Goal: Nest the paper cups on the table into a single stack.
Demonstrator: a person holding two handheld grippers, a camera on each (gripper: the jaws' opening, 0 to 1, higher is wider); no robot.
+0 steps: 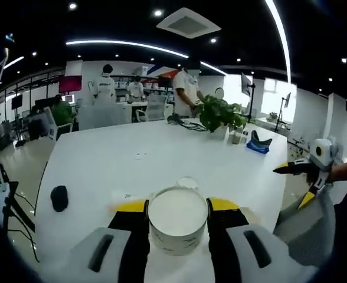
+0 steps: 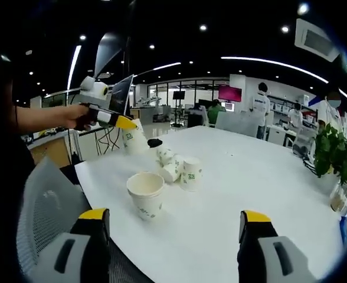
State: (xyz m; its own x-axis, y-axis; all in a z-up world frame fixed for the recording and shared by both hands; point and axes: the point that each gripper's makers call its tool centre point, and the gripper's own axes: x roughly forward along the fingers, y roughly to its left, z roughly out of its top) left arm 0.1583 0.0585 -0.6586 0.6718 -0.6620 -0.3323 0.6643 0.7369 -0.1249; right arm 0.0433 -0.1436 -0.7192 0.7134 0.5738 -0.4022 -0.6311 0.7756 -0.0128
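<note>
My left gripper (image 1: 178, 206) is shut on a white paper cup (image 1: 178, 221), whose round mouth faces the camera. The rim of a second cup (image 1: 187, 182) peeks out just behind it. In the right gripper view the left gripper (image 2: 121, 122) holds that cup (image 2: 134, 140) above the table's far left corner. Nearer stands an upright cup (image 2: 146, 194). Behind it is a small cluster: an upside-down cup (image 2: 191, 173) and two lying cups (image 2: 169, 170). My right gripper (image 2: 174, 216) is open with nothing between its jaws, short of the upright cup. It also appears at the table's edge (image 1: 294, 184).
The white table (image 2: 238, 183) stretches far back. A black mouse-like object (image 1: 59, 198) lies at its left side. Potted plants (image 1: 221, 114) and a blue-black item (image 1: 259, 143) stand at the far end. A grey mesh chair (image 2: 41, 206) is at the near edge. People stand in the background.
</note>
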